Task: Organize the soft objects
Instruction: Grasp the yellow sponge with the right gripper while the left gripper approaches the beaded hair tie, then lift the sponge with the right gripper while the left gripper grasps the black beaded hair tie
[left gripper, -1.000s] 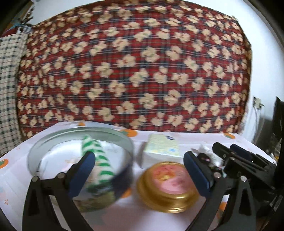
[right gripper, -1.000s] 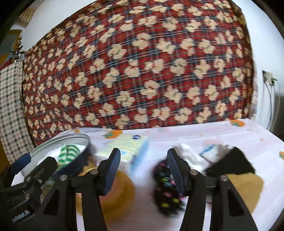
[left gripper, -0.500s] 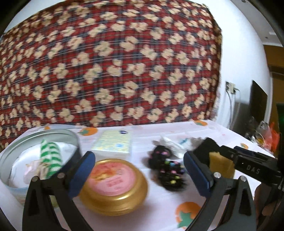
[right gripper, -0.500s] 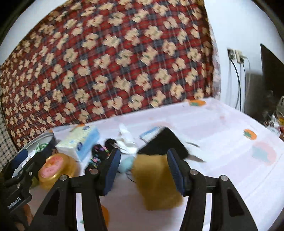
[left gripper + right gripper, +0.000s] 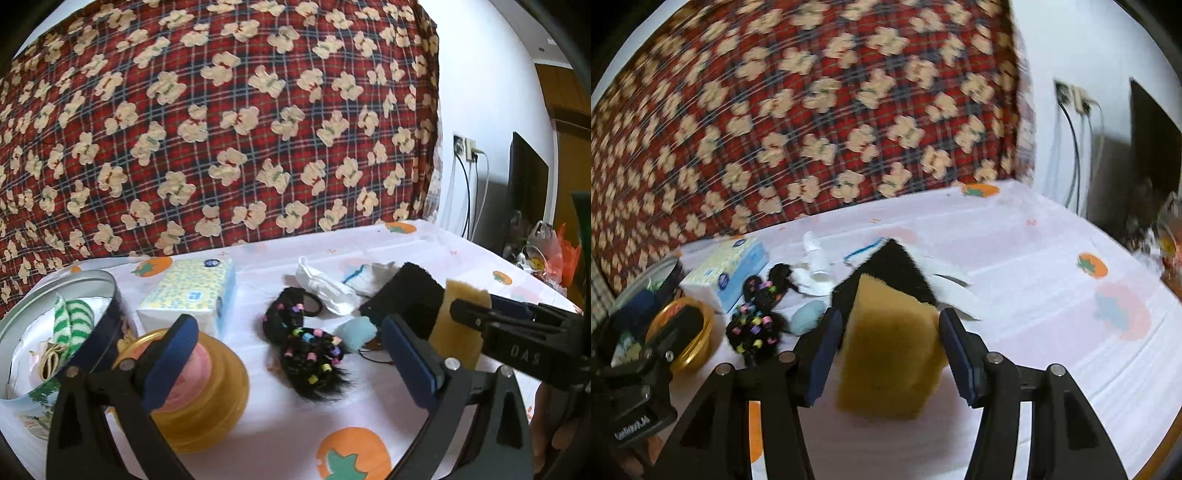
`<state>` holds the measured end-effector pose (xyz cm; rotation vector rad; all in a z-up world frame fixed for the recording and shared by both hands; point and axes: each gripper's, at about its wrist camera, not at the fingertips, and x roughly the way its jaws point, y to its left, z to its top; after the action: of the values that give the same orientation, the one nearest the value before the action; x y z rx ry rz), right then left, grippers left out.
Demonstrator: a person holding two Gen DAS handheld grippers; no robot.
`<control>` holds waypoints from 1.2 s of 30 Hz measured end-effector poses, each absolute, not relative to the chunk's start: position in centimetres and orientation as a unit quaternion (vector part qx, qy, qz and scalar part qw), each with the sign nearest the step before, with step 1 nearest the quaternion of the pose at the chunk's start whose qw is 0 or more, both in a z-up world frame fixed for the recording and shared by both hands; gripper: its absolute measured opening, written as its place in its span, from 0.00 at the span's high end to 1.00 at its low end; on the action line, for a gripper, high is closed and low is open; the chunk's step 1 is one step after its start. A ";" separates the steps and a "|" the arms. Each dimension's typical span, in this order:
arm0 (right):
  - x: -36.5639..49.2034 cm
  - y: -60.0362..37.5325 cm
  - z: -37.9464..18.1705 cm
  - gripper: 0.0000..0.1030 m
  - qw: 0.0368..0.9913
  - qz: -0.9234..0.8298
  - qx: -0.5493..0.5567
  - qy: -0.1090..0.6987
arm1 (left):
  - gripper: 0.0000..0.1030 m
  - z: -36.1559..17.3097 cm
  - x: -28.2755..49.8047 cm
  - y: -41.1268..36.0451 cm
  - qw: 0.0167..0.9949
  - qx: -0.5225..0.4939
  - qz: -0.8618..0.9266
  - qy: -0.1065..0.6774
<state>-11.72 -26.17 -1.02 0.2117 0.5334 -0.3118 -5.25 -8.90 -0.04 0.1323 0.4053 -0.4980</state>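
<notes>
A yellow sponge (image 5: pixel 892 343) lies on the table between the open fingers of my right gripper (image 5: pixel 890 356); the jaws stand on either side of it, not touching. It also shows in the left wrist view (image 5: pixel 461 325). A black cloth (image 5: pixel 886 273) lies behind it. A black beaded hair piece (image 5: pixel 303 343), a small blue pad (image 5: pixel 356 332) and white cloths (image 5: pixel 325 288) lie mid-table. My left gripper (image 5: pixel 291 350) is open and empty above the hair piece. A round tin (image 5: pixel 110 317) at the left holds a green striped sock (image 5: pixel 72 325).
A gold lid with a pink centre (image 5: pixel 207 384) lies by the tin. A tissue pack (image 5: pixel 192 295) stands behind it. A red plaid bear-print cover (image 5: pixel 221 129) rises behind the table. Cables and a wall socket (image 5: pixel 469 147) are at the right.
Both grippers have swung to the right, away from the tin. My right gripper has come down around the yellow sponge. My left gripper now faces the hair piece.
</notes>
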 end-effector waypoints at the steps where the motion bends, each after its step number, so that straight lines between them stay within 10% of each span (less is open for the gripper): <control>1: -11.8 -26.7 -1.1 0.44 0.945 -0.156 0.114 0.264 | 0.02 -0.1 -5.2 -9.1 0.946 0.066 -0.245 0.202; 13: -11.2 -30.4 -2.2 0.48 0.929 -0.154 0.168 0.290 | 0.03 -1.4 -2.5 -13.4 0.931 0.095 -0.224 0.272; 28: -14.1 -31.7 -1.5 0.55 0.946 -0.075 0.252 0.189 | 0.64 -3.2 0.3 -13.6 0.899 0.069 -0.237 0.361; 36: -14.6 -31.2 -0.9 0.55 0.951 -0.097 0.236 0.175 | 0.69 -1.6 -1.2 -12.3 0.914 0.033 -0.267 0.304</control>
<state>-14.58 -31.24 -0.86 0.4798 0.3550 -0.1970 -1.20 -12.26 -1.58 0.0677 0.6265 -0.5507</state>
